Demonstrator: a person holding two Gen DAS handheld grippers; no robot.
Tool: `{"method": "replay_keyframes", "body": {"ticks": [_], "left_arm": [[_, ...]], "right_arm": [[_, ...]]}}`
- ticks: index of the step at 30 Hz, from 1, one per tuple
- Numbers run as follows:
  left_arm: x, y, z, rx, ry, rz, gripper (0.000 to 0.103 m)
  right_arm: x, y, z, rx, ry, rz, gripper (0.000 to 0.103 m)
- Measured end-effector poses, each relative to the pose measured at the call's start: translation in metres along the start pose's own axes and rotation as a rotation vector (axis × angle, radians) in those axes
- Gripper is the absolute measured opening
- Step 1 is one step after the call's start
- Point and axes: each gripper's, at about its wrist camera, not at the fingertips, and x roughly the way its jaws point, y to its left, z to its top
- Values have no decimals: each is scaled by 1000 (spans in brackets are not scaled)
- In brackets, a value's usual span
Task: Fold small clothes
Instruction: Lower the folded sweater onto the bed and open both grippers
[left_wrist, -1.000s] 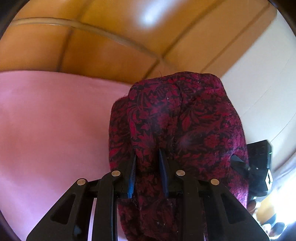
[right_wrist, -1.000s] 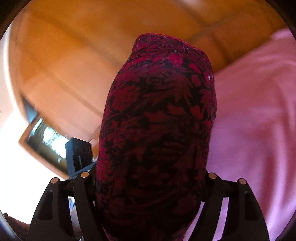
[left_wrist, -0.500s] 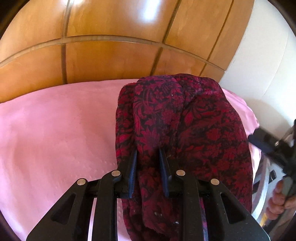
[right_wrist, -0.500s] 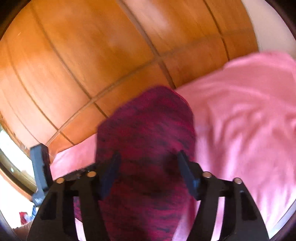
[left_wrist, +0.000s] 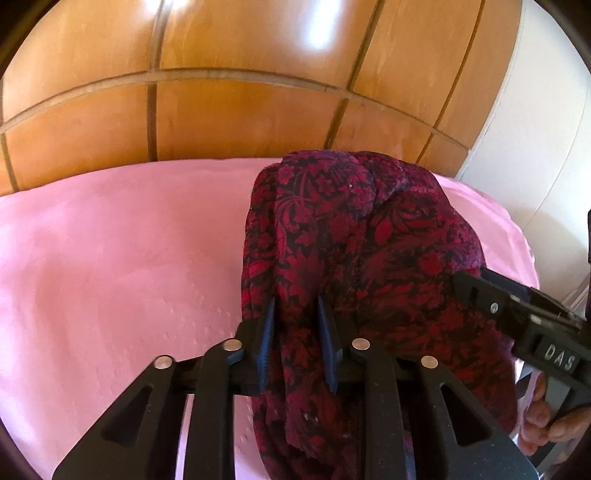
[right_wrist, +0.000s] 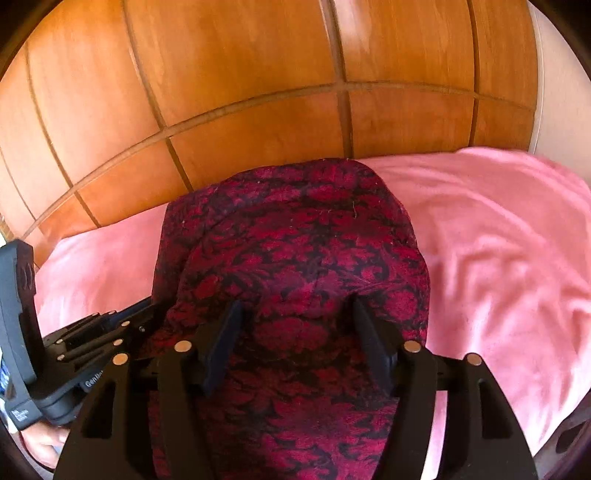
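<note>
A dark red floral garment (left_wrist: 369, 240) hangs bunched over a pink bed sheet (left_wrist: 110, 258). My left gripper (left_wrist: 296, 299) is shut on a narrow fold of it near its left edge, blue pads pressing the cloth. In the right wrist view the same garment (right_wrist: 295, 251) fills the whole gap of my right gripper (right_wrist: 295, 302). Its jaws are opening, with a thick bundle between them that still touches both fingers (right_wrist: 225, 332). The two grippers stand close, side by side. Cloth hides the sheet below them.
A wooden panelled headboard (left_wrist: 240, 110) rises right behind the bed, also in the right wrist view (right_wrist: 258, 92). A white wall (left_wrist: 546, 129) stands at the right. A person's hand (left_wrist: 546, 421) grips the right tool's handle. The pink sheet (right_wrist: 498, 240) lies wrinkled to the right.
Both views have tipped down from the headboard toward the bed. The garment has come nearer the sheet. The right gripper has swung in close beside the left, and its fingers now show around the cloth.
</note>
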Motion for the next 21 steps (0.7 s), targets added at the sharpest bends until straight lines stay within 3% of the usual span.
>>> {"method": "replay_keyframes", "body": {"ticks": [2,7,12,21], "left_arm": [[-9,-3,-2,13,-23,33,38],[-30,-1,-4,-7,-62,42,50],[-47,2,-10,-12,-86,66,50],[-83,12,-25,-21,-145,127,71]], "right_arm": [[-2,0,-2,8,-14,6,79],[-19,5,-11,22,-47,-34,86],[-34,11,-21,50,-57,-55,89],[-59,28,-43,71,-87,-127,94]]}}
